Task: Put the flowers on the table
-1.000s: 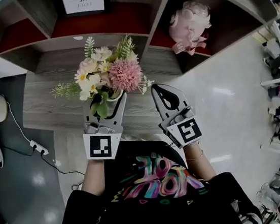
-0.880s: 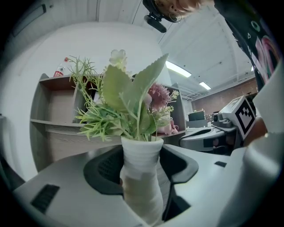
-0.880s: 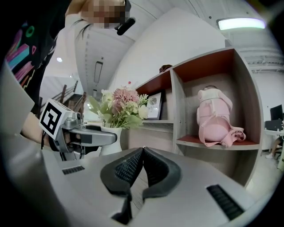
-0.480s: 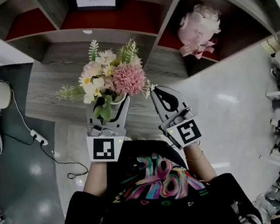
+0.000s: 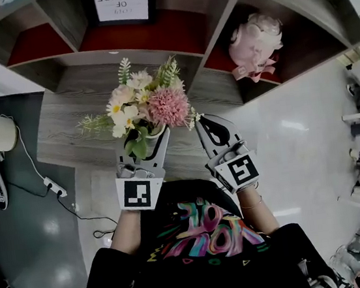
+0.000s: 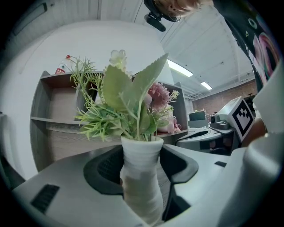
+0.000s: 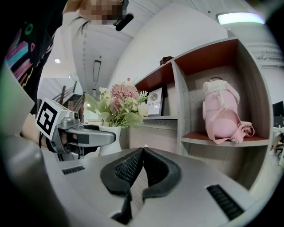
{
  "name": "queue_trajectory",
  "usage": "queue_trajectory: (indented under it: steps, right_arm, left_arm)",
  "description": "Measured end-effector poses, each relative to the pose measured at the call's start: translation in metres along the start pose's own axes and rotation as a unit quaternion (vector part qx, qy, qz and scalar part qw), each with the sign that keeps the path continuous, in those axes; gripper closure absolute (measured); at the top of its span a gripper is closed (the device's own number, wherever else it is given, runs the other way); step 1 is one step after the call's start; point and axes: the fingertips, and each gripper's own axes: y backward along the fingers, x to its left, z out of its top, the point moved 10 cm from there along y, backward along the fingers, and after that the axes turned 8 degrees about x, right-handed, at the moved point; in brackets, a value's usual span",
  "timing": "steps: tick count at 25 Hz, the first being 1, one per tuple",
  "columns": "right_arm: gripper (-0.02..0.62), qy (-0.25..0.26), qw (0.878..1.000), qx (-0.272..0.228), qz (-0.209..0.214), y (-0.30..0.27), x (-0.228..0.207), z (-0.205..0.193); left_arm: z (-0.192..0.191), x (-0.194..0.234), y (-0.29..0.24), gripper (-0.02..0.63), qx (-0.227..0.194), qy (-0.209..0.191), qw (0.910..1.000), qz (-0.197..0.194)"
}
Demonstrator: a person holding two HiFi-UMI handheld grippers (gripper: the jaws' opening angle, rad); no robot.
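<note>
**A:** Two big pieces frame it: the shelf at the back and the grey wood desk running in front of it. What stage is this?

**B:** The carry, I'd say, close to the set-down. The flowers stand in a white vase. The bunch hangs over the near strip of the desk, not far inside its front edge. No view shows whether the base touches the wood.

**A:** Who has it?

**B:** The left gripper. Its jaws are clamped on the vase body, one pad on each side, and the vase is upright. The right gripper is just beside it, jaws pressed together on nothing.

**A:** So what comes next?

**B:** Probably lower it until the base sits flat on the wood. Then part the jaws and draw straight back toward the body. The bunch looks wide and top-heavy, so a tilted release could tip it.

**A:** How much room is there?

**B:** Plenty to the left and ahead, since the desk is bare around the vase. The shelf stands along the back, so the tall stems are best kept forward of it. The front edge is the close one, and a spot further in would be safer. The pink bag in its cubby is well apart.
</note>
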Motion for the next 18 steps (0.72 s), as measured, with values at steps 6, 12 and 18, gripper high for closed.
queue_trajectory:
  steps: [6,12,18]
  right_arm:
    - [0.578,-0.003,1.000,0.012,-0.010,-0.025,-0.007,-0.008]
    - [0.578,-0.017,1.000,0.017,-0.014,-0.006,-0.006,-0.004]
    - [0.578,-0.021,0.999,0.029,-0.021,-0.015,-0.012,-0.011]
  left_arm:
    - [-0.009,0.023,-0.021,0.339,-0.001,0.003,1.0000,-0.007]
    - [-0.001,0.016,-0.012,0.339,0.006,-0.004,1.0000,-0.006]
    - [-0.015,0.026,-0.023,0.339,0.013,-0.001,0.9999,-0.009]
